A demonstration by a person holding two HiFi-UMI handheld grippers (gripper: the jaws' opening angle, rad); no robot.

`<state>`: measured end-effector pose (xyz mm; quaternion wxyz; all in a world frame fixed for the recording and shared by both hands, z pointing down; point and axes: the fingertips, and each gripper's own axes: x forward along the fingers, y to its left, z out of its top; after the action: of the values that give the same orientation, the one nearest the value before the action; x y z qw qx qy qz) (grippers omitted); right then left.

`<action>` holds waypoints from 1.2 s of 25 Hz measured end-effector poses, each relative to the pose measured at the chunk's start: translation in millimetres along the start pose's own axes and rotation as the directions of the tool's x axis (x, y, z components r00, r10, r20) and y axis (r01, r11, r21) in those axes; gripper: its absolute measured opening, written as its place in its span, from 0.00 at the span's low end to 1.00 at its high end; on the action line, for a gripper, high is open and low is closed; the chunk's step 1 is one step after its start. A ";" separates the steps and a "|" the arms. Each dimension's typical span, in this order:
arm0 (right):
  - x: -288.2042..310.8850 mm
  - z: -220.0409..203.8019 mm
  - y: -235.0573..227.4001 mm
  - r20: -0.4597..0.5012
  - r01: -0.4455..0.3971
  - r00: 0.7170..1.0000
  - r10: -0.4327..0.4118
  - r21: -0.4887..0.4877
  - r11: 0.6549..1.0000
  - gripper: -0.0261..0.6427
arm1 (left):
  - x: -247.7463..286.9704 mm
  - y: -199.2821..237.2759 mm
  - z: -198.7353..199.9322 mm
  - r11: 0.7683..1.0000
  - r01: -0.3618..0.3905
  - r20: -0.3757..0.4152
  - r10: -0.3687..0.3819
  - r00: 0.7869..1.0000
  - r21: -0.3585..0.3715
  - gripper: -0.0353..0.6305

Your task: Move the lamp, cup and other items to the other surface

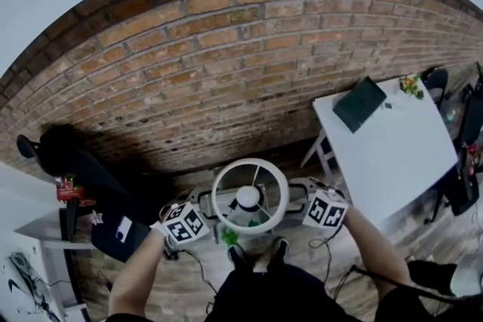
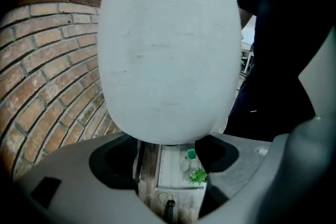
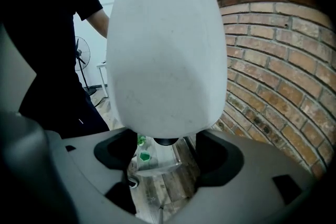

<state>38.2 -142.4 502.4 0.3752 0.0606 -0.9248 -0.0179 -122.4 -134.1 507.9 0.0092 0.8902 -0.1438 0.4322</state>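
Observation:
The lamp [image 1: 250, 197] hangs in the air in front of me, seen from above as a white shade ring around the bulb. My left gripper [image 1: 202, 207] grips its left side and my right gripper [image 1: 297, 200] its right side. In the left gripper view the white shade [image 2: 168, 50] fills the picture just above the gripper [image 2: 170, 165]. The right gripper view shows the same shade [image 3: 165, 50] over the gripper [image 3: 165, 165], with the dark stem [image 3: 166, 140] under it. Far below, a green cup [image 2: 190, 154] and a small green plant [image 2: 198, 176] stand on a low white surface [image 2: 173, 165].
A white table [image 1: 392, 154] stands to the right with a dark flat case [image 1: 360, 103] and a small plant [image 1: 411, 85] on it. A brick wall [image 1: 226, 64] runs ahead. A black chair [image 1: 68, 154] and white shelving [image 1: 45, 237] are at the left. The floor is wooden.

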 end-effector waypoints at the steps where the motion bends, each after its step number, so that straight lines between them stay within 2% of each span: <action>1: -9.5 -0.7 -0.7 0.002 0.005 1.000 -0.005 0.006 1.000 0.57 | 0.4 -1.2 8.6 1.000 0.004 0.003 -0.004 1.000 0.005 0.56; 6: -54.7 -11.3 -7.7 0.020 0.034 0.999 -0.035 0.021 0.999 0.56 | 5.9 -4.7 57.3 0.999 0.027 0.034 -0.028 0.999 0.023 0.56; 12: -109.2 -40.7 -14.3 0.013 0.082 0.996 -0.083 0.061 0.995 0.56 | 28.3 -8.2 119.5 0.995 0.049 0.071 -0.055 0.996 0.082 0.56; 19: -175.4 -69.6 -12.4 -0.022 0.173 0.985 -0.171 0.142 0.975 0.56 | 56.8 -17.4 185.9 0.978 0.126 0.118 -0.146 0.982 0.165 0.56; 24: -223.1 -76.8 -13.6 -0.037 0.251 0.968 -0.249 0.216 0.943 0.56 | 69.7 -15.5 236.2 0.952 0.200 0.144 -0.237 0.961 0.233 0.56; 30: -268.9 -92.6 -6.3 -0.113 0.391 0.920 -0.375 0.288 0.874 0.56 | 84.6 -16.7 291.9 0.891 0.254 0.143 -0.327 0.934 0.375 0.56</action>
<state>294.6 -113.7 382.4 0.3750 0.3001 -0.8755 0.0530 155.4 -180.2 392.2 -0.0994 0.9281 0.0707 0.3519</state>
